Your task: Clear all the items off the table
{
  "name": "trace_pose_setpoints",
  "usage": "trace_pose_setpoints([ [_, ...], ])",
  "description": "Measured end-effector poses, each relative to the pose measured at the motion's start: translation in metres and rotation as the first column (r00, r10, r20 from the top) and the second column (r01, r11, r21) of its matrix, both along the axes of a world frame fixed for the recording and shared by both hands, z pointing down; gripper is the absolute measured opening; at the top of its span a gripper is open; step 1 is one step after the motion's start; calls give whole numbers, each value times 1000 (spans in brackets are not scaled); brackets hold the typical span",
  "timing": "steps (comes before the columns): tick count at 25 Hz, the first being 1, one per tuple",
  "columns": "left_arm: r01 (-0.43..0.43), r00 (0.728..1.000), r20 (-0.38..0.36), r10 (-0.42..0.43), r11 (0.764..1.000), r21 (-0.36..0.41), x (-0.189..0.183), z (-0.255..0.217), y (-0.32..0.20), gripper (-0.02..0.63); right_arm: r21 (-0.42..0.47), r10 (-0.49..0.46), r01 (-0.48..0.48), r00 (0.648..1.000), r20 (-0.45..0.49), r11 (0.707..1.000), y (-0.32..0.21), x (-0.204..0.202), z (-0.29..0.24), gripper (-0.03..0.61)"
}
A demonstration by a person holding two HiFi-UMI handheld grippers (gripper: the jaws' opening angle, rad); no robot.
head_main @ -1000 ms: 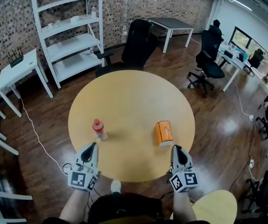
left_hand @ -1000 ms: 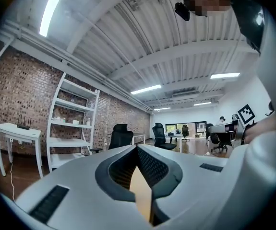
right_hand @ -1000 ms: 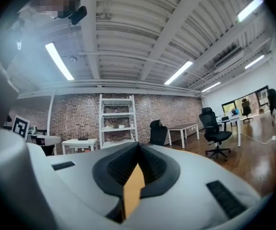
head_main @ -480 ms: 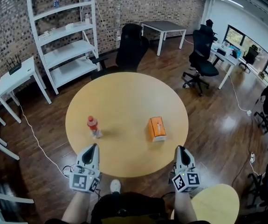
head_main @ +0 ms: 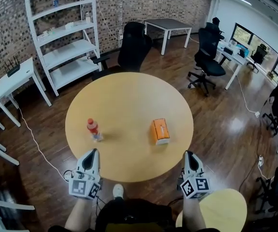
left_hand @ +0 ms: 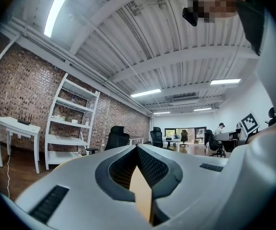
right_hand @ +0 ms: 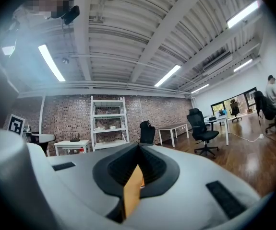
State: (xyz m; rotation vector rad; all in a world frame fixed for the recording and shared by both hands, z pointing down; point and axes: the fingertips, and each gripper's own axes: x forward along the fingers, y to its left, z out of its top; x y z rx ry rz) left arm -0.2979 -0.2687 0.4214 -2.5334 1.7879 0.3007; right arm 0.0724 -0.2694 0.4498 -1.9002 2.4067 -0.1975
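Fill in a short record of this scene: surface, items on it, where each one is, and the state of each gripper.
surface: round wooden table
items on it: two
item 1: bottle with red cap, standing, left side
item 2: orange box, lying flat, right side
left gripper: shut, empty, at table's near edge
right gripper: shut, empty, at table's near edge
task: neither item picked up yet

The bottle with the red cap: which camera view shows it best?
The head view: the bottle stands in full sight on the round table. Neither gripper view shows it; their own jaws fill the lower frame.
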Motion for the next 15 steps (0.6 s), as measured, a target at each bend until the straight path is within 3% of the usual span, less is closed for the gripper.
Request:
trace_pose_setpoints([
  [15,-28,1000,7,28,1000,-2,16,6,-10,3,8,17,-17,1000,6,1000,0,16,3,0],
])
